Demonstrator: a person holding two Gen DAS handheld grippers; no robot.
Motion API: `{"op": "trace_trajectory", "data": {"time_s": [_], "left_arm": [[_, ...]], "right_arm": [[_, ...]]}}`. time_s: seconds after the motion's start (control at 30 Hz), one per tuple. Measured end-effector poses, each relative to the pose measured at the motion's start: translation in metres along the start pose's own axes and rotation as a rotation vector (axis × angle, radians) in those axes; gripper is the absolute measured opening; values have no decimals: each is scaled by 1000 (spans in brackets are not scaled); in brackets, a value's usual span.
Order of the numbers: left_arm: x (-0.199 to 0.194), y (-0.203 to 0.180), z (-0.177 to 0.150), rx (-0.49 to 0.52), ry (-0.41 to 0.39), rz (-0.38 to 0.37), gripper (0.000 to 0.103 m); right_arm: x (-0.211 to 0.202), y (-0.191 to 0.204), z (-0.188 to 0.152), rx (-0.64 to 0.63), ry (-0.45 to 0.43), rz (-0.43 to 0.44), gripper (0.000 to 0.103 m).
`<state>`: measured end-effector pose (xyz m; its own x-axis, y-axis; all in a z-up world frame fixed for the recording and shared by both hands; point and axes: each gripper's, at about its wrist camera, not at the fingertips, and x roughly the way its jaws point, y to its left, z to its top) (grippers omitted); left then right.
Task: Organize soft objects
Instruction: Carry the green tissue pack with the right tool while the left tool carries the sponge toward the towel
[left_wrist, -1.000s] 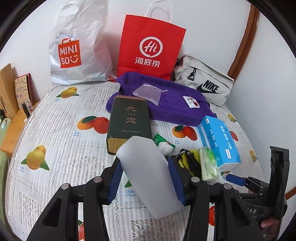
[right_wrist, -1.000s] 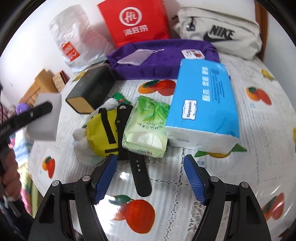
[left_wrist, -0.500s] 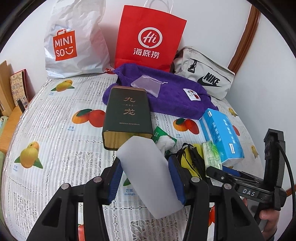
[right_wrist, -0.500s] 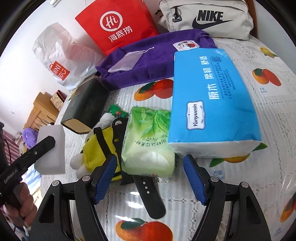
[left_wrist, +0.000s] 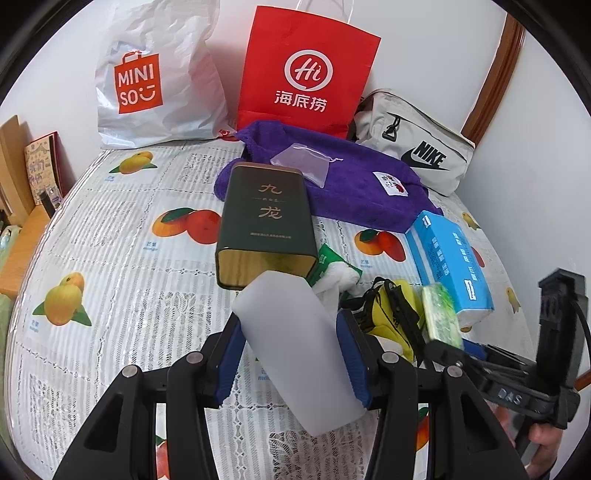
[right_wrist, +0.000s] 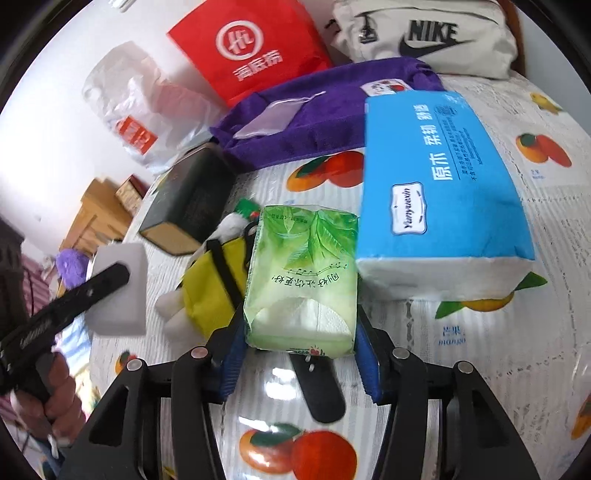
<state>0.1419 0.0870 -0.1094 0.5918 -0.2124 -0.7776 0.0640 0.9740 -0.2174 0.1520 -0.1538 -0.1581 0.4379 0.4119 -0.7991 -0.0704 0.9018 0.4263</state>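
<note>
The black strap (right_wrist: 317, 387) runs under the green tissue pack (right_wrist: 301, 280), so only its near end shows. The yellow pouch (right_wrist: 207, 288) is partly hidden behind that pack. The white plastic bag (right_wrist: 147, 114) far left is blurred. The white block (left_wrist: 295, 350) covers the dark tin's (left_wrist: 266, 214) near right corner.

I see a white sponge block (left_wrist: 295, 347), a green leaf-printed tissue pack (right_wrist: 303, 280), a blue tissue pack (right_wrist: 436, 177), a purple towel (left_wrist: 354, 188), and a white cloth (left_wrist: 110, 229) printed with orange fruit.
</note>
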Motion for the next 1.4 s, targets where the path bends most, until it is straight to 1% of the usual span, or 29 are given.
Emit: {"op": "trace_trajectory", "data": {"time_s": [0.1,0.27,0.4,0.53,0.6,0.83,1.0,1.2,1.4], "left_arm": [[1,6,-3,-18,8,3,48],[8,17,-12,-47,39,8,48],[16,19,-21,-52,69,22,48],[24,17,-27,-52,90,27,48],[26,17,-28,-51,98,32,48],[26,16,-27,-58,99,41,48],[19,16,-22,-56,89,47,48],[5,18,-10,-61,59,40,48],[-8,22,9,-65,20,26,48]], "right_arm": [[-10,0,-6,-34,0,-4,52],[-24,-4,-24,-84,35,1,52],[-37,-8,-41,-129,26,-48,52],[-48,-20,-51,-127,25,-66,52],[-53,-27,-54,-127,19,-94,52],[-60,-49,-55,-103,13,-152,52],[-60,-53,-53,-103,18,-166,52],[-66,-47,-46,-115,8,-155,52],[-79,-34,-34,-142,-26,-138,52]]}}
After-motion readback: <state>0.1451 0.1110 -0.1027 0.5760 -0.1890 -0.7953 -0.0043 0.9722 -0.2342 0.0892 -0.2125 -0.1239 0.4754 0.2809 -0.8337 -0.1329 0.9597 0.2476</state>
